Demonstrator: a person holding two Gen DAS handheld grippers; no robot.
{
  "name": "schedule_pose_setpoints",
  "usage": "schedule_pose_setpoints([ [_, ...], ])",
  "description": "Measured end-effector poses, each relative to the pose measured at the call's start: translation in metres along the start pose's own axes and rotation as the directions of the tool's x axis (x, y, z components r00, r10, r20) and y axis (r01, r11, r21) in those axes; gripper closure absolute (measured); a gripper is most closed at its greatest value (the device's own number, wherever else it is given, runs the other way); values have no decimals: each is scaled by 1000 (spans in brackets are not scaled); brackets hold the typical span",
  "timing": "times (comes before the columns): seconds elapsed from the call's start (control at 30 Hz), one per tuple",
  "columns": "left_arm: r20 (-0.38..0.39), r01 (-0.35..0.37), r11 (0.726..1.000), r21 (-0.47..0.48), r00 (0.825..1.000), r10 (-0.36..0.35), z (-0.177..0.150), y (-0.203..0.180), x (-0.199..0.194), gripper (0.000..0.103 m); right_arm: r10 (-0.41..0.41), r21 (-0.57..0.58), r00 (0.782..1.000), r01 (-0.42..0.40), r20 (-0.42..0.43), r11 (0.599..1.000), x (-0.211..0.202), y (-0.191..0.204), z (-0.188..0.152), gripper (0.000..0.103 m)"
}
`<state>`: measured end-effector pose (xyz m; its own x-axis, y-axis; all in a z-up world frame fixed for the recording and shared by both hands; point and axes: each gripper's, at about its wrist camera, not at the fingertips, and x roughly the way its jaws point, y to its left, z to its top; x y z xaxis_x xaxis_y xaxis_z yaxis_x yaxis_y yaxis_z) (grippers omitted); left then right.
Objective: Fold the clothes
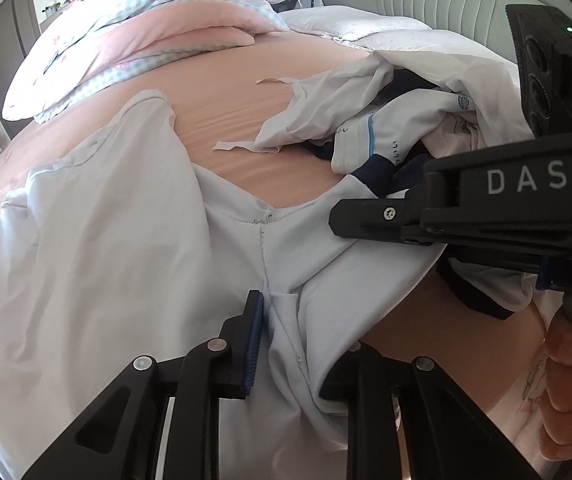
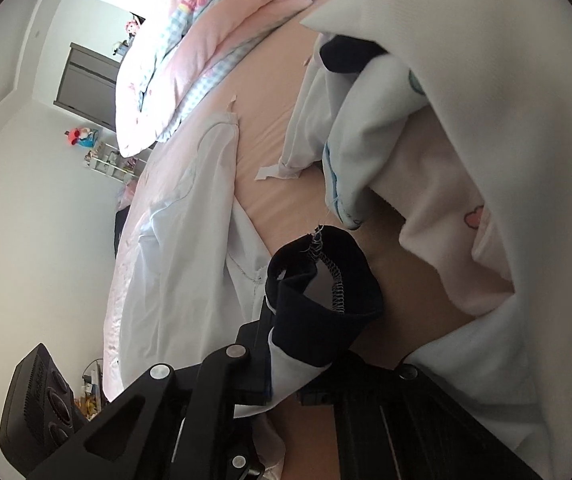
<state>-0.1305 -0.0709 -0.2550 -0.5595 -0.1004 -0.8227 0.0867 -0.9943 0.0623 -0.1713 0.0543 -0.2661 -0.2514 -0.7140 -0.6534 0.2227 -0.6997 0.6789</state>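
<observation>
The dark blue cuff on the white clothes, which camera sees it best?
The right wrist view: the dark blue cuff sits close up, pinched in the right gripper, stitching clear. The left wrist view shows only a small dark strip behind that gripper.

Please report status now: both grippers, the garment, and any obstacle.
Left gripper jaws shut on pale blue garment. Right gripper jaws shut on its navy cuff. Clothes pile close behind, on the bed.
</observation>
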Motion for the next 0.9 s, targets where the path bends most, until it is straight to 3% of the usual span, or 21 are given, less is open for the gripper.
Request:
schedule_pose_setpoints([
  [0.1,-6,-1,1000,13,1000,1,0,-2,-1,84,-42,-30,999,42,3,999,-7,2,-7,100],
  [0.3,-13,3,999,45,1000,-2,-5,-8,-11,84,-66,48,997,68,-48,997,-18,-15,-25,100],
  [0.53,-19,-10,995,100,1000,12,-7,-21,-16,84,-84,9,995,84,-55,996,-27,-20,-22,100],
  [0.67,-22,-7,993,120,1000,10,-13,-23,-23,84,-133,-70,991,131,-25,989,-33,-11,-21,100],
  [0.9,-31,-7,985,171,999,12,-17,-29,-25,84,-170,-106,982,161,-82,981,-35,-14,-33,100],
])
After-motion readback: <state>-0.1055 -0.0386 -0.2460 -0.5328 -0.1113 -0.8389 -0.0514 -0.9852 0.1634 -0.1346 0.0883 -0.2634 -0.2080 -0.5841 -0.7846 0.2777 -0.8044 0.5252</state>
